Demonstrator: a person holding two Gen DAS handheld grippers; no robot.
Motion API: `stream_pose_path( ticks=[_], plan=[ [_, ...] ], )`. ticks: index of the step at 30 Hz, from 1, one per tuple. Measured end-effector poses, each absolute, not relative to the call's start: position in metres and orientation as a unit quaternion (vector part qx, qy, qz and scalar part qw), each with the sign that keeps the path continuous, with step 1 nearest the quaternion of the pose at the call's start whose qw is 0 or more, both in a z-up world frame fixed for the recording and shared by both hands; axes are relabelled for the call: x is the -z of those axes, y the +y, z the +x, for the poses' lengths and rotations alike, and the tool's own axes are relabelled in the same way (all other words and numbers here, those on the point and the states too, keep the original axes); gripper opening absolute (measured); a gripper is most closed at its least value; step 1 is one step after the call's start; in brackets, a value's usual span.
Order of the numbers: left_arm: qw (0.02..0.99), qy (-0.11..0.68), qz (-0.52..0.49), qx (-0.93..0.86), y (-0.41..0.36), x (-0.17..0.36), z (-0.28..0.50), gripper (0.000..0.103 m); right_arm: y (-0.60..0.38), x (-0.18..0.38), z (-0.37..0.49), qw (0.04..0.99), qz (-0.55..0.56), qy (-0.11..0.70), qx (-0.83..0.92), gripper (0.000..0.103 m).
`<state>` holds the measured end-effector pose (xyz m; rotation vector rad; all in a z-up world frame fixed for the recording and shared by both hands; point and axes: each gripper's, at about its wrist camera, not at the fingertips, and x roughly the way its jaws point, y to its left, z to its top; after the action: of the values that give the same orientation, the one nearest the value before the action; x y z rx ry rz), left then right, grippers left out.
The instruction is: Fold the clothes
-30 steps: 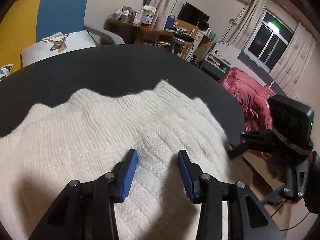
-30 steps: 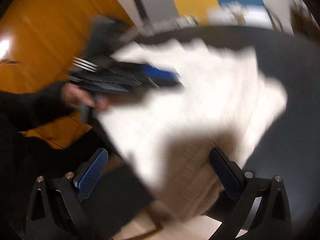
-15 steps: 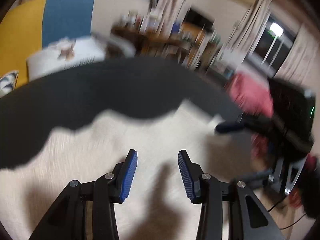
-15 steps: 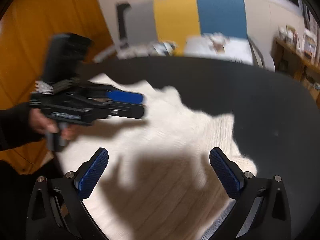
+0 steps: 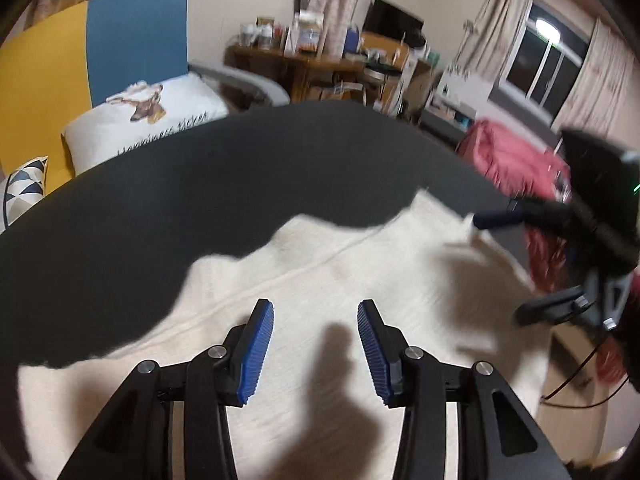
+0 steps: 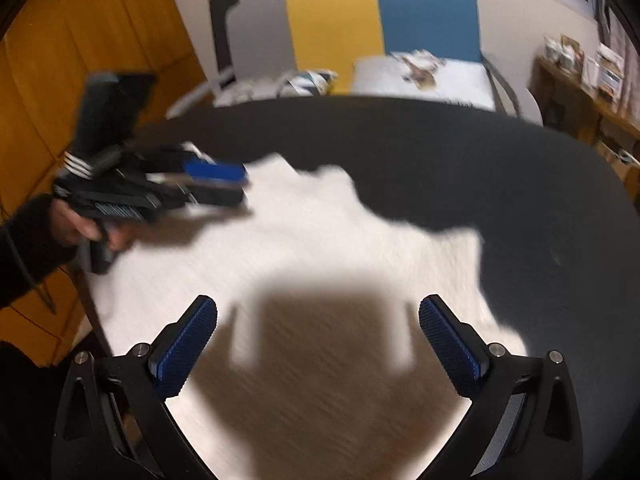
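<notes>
Hovering over the knit: both tongs open, cloth below and ahead

Lying spread on the dark tabletop (image 5: 168,200) is a cream knit (image 5: 320,272); it is covering the near half of the surface in both wrist views, its wavy far edge running across from side to side; whether it is lying flat in one layer or is already doubled over I cannot tell through the blur, though a faint ridge or seam is crossing it slantwise in the left wrist view.

The left tongs (image 5: 315,354) are standing apart, holding nothing, with the knit directly under and beyond the tips; the right tongs (image 6: 318,344) are gaping wider, also empty, casting a broad shadow on the cloth just ahead.

Seen from the right wrist view, the left tongs (image 6: 216,178) are reaching in over the knit's far left corner; seen from the left, the right tongs (image 5: 500,220) are pointing at the far right corner, near the tabletop's edge.

So each pair is sitting nearest its own side's corner; the knit's long axis is seemingly running between them; any fold is likely turning on those two corners, though which fold the cloth is ready for is not settled here.
</notes>
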<state>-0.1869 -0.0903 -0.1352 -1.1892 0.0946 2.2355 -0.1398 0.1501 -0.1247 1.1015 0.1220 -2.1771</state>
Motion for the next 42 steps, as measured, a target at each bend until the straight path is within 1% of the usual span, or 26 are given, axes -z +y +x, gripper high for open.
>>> stream_pose_path(
  ticks=[3,6,7,9,11,12,14,18,21,23,24,25,26,27,28,30,34,36,38,39,40,41,42],
  plan=[
    [0.301,0.039,-0.471,-0.828,-0.088,0.154,-0.194,0.046,0.130,0.128,-0.146,0.345,0.421,0.045,0.838,0.103],
    [0.275,0.027,-0.477,-0.834,-0.088,0.153,-0.201,0.045,0.105,0.158,-0.160,0.296,0.461,0.082,0.832,0.103],
    [0.275,0.024,-0.463,-0.842,-0.090,0.144,-0.200,0.042,0.101,0.165,-0.160,0.287,0.455,0.081,0.839,0.103],
    [0.289,0.026,-0.426,-0.857,-0.095,0.124,-0.196,0.043,0.100,0.171,-0.158,0.282,0.435,0.070,0.852,0.103],
    [0.310,0.074,-0.407,-0.856,-0.096,0.116,-0.196,0.044,0.102,0.169,-0.156,0.285,0.436,0.069,0.851,0.103],
    [0.324,0.091,-0.413,-0.846,-0.096,0.117,-0.198,0.044,0.102,0.169,-0.156,0.287,0.436,0.067,0.850,0.103],
    [0.341,0.099,-0.451,-0.819,-0.102,0.131,-0.209,0.044,0.103,0.168,-0.156,0.289,0.437,0.064,0.849,0.103],
    [0.337,0.096,-0.487,-0.800,-0.112,0.156,-0.218,0.044,0.100,0.164,-0.155,0.284,0.446,0.064,0.847,0.103],
    [0.353,0.107,-0.485,-0.793,-0.106,0.162,-0.217,0.045,0.098,0.160,-0.156,0.275,0.457,0.060,0.844,0.103],
    [0.355,0.135,-0.480,-0.791,-0.098,0.163,-0.215,0.043,0.098,0.158,-0.160,0.267,0.462,0.050,0.844,0.103],
    [0.354,0.150,-0.475,-0.792,-0.095,0.164,-0.213,0.041,0.096,0.159,-0.161,0.263,0.464,0.050,0.845,0.103],
    [0.355,0.163,-0.469,-0.792,-0.092,0.164,-0.210,0.032,0.095,0.160,-0.162,0.259,0.464,0.053,0.845,0.103],
    [0.352,0.166,-0.465,-0.795,-0.090,0.164,-0.207,0.025,0.093,0.162,-0.164,0.255,0.465,0.056,0.846,0.103],
    [0.349,0.167,-0.461,-0.799,-0.087,0.165,-0.205,0.015,0.092,0.163,-0.164,0.251,0.465,0.058,0.847,0.103],
    [0.342,0.163,-0.458,-0.804,-0.086,0.163,-0.203,0.010,0.091,0.164,-0.164,0.247,0.465,0.059,0.848,0.103],
    [0.327,0.151,-0.453,-0.815,-0.086,0.159,-0.202,0.006,0.089,0.166,-0.165,0.240,0.464,0.061,0.851,0.103],
    [0.288,0.079,-0.467,-0.833,-0.097,0.164,-0.220,0.007,0.092,0.154,-0.165,0.213,0.442,0.061,0.869,0.103],
    [0.281,0.070,-0.467,-0.835,-0.097,0.169,-0.220,0.009,0.093,0.162,-0.166,0.215,0.447,0.055,0.867,0.103],
    [0.280,0.072,-0.465,-0.837,-0.095,0.169,-0.218,0.009,0.092,0.173,-0.168,0.219,0.454,0.048,0.862,0.103],
    [0.279,0.065,-0.467,-0.837,-0.096,0.169,-0.219,0.011,0.092,0.172,-0.169,0.221,0.453,0.046,0.862,0.103],
    [0.279,0.053,-0.468,-0.837,-0.099,0.167,-0.218,0.016,0.090,0.170,-0.169,0.223,0.451,0.045,0.863,0.103],
    [0.279,0.039,-0.469,-0.837,-0.103,0.164,-0.217,0.020,0.089,0.167,-0.169,0.225,0.449,0.044,0.864,0.103],
    [0.275,0.023,-0.460,-0.844,-0.110,0.157,-0.214,0.021,0.088,0.165,-0.169,0.227,0.446,0.043,0.865,0.103]
  ],
)
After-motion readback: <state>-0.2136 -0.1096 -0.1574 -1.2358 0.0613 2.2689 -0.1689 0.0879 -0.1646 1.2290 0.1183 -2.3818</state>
